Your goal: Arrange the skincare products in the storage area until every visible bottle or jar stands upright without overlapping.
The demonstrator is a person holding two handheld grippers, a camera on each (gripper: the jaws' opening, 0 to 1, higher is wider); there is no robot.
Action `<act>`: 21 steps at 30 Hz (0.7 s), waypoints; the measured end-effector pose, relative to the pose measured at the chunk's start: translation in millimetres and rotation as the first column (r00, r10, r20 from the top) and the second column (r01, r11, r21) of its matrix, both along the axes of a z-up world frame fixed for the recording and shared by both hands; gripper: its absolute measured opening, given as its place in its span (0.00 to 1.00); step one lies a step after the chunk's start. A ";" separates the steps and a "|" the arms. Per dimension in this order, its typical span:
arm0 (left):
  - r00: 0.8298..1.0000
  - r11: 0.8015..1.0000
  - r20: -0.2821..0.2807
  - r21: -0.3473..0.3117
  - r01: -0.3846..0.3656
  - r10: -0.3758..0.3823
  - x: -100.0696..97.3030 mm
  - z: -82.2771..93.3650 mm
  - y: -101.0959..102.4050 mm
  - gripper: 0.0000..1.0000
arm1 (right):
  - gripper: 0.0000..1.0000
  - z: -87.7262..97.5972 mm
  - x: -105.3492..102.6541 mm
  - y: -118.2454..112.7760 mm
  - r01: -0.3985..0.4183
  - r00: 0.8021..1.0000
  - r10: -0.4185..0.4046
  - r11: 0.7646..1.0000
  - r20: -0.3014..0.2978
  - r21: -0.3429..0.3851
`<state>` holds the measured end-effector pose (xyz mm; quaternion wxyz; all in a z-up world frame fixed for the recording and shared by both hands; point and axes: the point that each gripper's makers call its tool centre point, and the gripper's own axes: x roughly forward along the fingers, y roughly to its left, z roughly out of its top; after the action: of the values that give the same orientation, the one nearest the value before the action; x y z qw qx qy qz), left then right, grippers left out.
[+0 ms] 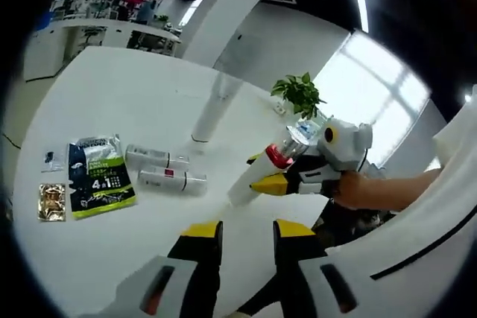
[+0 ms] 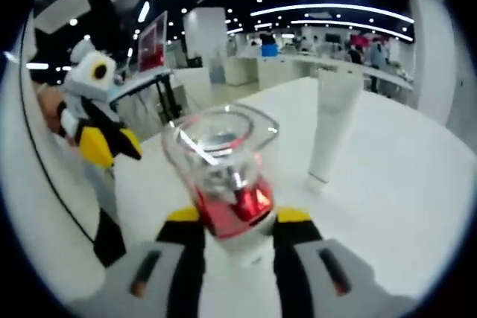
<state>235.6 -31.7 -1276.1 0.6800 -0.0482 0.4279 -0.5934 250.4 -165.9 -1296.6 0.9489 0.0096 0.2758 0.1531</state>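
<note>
A round white table [image 1: 112, 87] carries an upright white tube [image 1: 216, 106] near its far edge. Nearer, two bottles [image 1: 168, 169] lie flat beside a green pouch [image 1: 100, 176]. The right gripper [image 2: 238, 221] pinches a clear-capped bottle [image 2: 227, 176] above the table; the left gripper [image 1: 246, 232] is spread, holding nothing.

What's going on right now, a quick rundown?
Right gripper shut on clear-capped bottle. Left gripper open. White tube upright; two bottles lying flat beside green pouch.

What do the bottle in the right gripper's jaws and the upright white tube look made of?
The bottle: clear glossy cap, likely plastic, since the red metallic collar shows through it and light glints on it; white body below. The tube: opaque matte white, probably soft plastic; no glare.
</note>
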 end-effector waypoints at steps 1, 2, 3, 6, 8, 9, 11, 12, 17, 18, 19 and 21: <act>0.999 0.999 -0.021 0.028 -0.033 0.033 1.2 -3.4 3.5 0.28 | 0.32 1.4 1.1 -4.9 0.001 1.000 -0.001 1.000 -0.007 -0.005; 0.999 0.999 -0.015 0.017 -0.046 0.046 2.0 -2.0 2.8 0.27 | 0.32 4.5 2.4 -10.6 -0.004 1.000 0.004 1.000 -0.002 -0.015; 0.999 0.999 -0.015 0.014 -0.040 0.040 -0.1 -1.7 3.0 0.27 | 0.32 6.3 3.5 -15.1 -0.007 1.000 0.007 1.000 0.003 -0.019; 1.000 0.999 0.003 0.036 -0.002 0.002 -7.9 -4.0 7.7 0.27 | 0.32 9.3 7.4 -32.6 0.025 1.000 -0.025 1.000 0.008 -0.003; 0.999 0.999 0.013 0.029 -0.029 0.029 -5.2 -2.1 13.7 0.27 | 0.32 9.4 11.3 -42.5 0.044 0.999 -0.044 0.999 0.006 0.011; 0.999 0.999 0.010 0.022 -0.043 0.043 -4.0 -1.5 15.3 0.27 | 0.32 9.4 12.4 -45.3 0.050 0.999 -0.050 0.999 0.006 0.013; 0.996 0.996 0.013 0.009 -0.084 0.084 1.1 -2.1 19.4 0.27 | 0.32 9.7 16.2 -51.0 0.060 0.998 -0.060 0.998 0.011 0.019; 0.991 0.991 0.011 0.021 -0.130 0.130 5.6 -5.1 24.2 0.27 | 0.32 10.3 19.1 -55.1 0.071 0.997 -0.071 0.997 0.007 0.026; 0.982 0.982 -0.015 0.018 -0.186 0.186 4.7 -6.2 29.6 0.27 | 0.32 12.2 29.8 -70.3 0.065 0.998 -0.065 0.998 0.013 0.009; 0.985 0.984 -0.007 0.024 -0.174 0.174 3.2 -6.4 30.4 0.27 | 0.32 11.8 30.6 -71.6 0.066 0.998 -0.066 0.998 0.012 0.009; 0.986 0.986 0.011 0.024 -0.166 0.166 2.8 -4.4 32.3 0.27 | 0.32 8.4 34.6 -77.2 0.070 0.998 -0.070 0.997 0.005 0.016; 0.984 0.984 0.024 0.010 -0.176 0.176 5.1 -1.2 34.8 0.27 | 0.32 2.8 39.0 -81.1 0.063 0.998 -0.063 0.998 -0.003 0.016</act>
<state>240.7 3.1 -1277.3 0.7351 -0.0749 0.4175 -0.5289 289.3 -247.1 -1293.8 0.9529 0.0262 0.2751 0.1254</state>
